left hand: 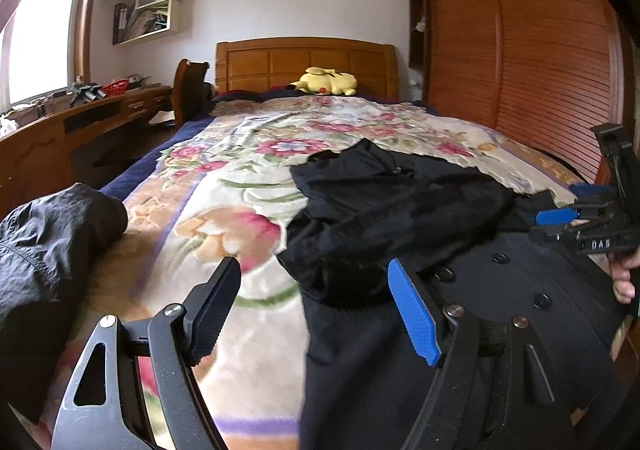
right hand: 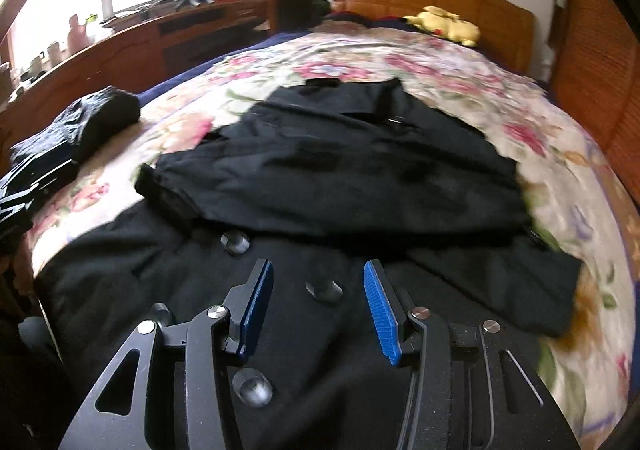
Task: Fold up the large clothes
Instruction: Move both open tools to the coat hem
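A large black coat (right hand: 360, 170) with round buttons (right hand: 235, 242) lies spread on the floral blanket (right hand: 460, 62), its upper part folded down over the lower part. My right gripper (right hand: 318, 290) hovers over the coat's buttoned front, open, with nothing pinched between its blue pads. In the left wrist view the same coat (left hand: 400, 202) fills the right half. My left gripper (left hand: 316, 290) stands wide open at the coat's left edge, one finger over the blanket (left hand: 240, 154), the other over the cloth. The right gripper (left hand: 580, 218) shows at the far right, held by a hand (left hand: 624, 278).
A second crumpled black garment (left hand: 48, 242) lies at the bed's left edge. A yellow plush toy (left hand: 328, 81) rests by the wooden headboard (left hand: 304, 62). A wooden desk (left hand: 80, 118) and chair stand left of the bed. A slatted wardrobe (left hand: 540, 70) lines the right side.
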### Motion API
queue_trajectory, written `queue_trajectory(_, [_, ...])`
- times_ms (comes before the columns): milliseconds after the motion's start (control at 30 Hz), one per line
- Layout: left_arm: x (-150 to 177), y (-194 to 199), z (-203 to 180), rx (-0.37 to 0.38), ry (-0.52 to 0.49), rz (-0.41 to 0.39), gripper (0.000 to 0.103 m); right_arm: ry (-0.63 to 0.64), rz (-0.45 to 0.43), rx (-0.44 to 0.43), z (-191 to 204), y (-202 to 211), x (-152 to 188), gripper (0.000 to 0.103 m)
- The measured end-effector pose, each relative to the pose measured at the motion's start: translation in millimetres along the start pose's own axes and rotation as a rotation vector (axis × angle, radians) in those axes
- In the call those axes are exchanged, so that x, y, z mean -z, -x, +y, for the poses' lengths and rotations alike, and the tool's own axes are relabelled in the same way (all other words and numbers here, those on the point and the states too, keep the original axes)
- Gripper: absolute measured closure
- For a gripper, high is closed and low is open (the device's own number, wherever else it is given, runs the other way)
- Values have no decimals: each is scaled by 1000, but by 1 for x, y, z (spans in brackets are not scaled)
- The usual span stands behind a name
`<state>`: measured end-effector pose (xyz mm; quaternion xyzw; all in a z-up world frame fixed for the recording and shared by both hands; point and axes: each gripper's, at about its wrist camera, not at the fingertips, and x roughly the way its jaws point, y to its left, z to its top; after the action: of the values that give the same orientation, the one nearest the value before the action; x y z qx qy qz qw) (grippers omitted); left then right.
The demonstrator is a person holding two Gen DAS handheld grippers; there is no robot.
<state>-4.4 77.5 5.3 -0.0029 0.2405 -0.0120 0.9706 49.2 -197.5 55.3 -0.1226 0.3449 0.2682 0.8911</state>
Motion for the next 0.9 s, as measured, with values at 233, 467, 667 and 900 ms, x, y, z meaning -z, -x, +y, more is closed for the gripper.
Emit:
queue_trajectory(233, [16, 18, -16, 32, -13, 15, 26, -61, -6, 65, -17, 26, 44, 54])
queue_trajectory(467, [32, 30, -23, 33, -21, 44, 26, -104, 1, 127, -36, 59, 81, 54])
queue_trajectory(667, [44, 41, -16, 36, -17, 62, 26, -153, 9, 189, -59, 77, 99, 48])
queue_trajectory(900, [59, 44, -6, 14, -38, 111, 40, -199, 20, 221, -73, 95, 122, 47])
